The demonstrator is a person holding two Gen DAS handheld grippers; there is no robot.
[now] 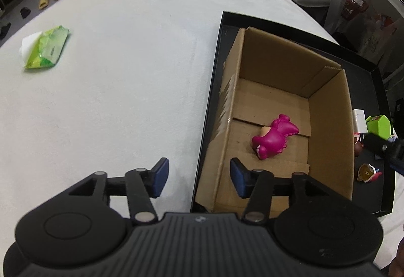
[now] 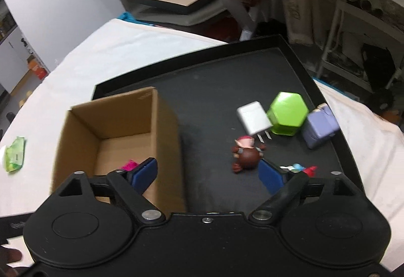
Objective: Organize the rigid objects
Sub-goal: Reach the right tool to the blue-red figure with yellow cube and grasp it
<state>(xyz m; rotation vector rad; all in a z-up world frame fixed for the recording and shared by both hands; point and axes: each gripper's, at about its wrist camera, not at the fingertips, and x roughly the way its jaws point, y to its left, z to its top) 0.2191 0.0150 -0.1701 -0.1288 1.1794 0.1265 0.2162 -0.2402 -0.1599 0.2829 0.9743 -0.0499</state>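
A pink dinosaur figurine point(image 1: 274, 136) lies in the cardboard box point(image 1: 328, 110) on a black tray point(image 2: 227, 69). The right gripper point(image 2: 209, 174), jaws spread and empty, hangs near a brown figurine point(image 2: 246, 154); the left gripper point(image 1: 199, 177) hovers spread too. A hurried close could topple the figurine into the white charger point(image 2: 253, 117) just beyond it.

Black ribbed left claw point(image 1: 199, 177), blue pads point(image 1: 159, 177), silver pivot screws, matching right claw point(image 2: 208, 176)
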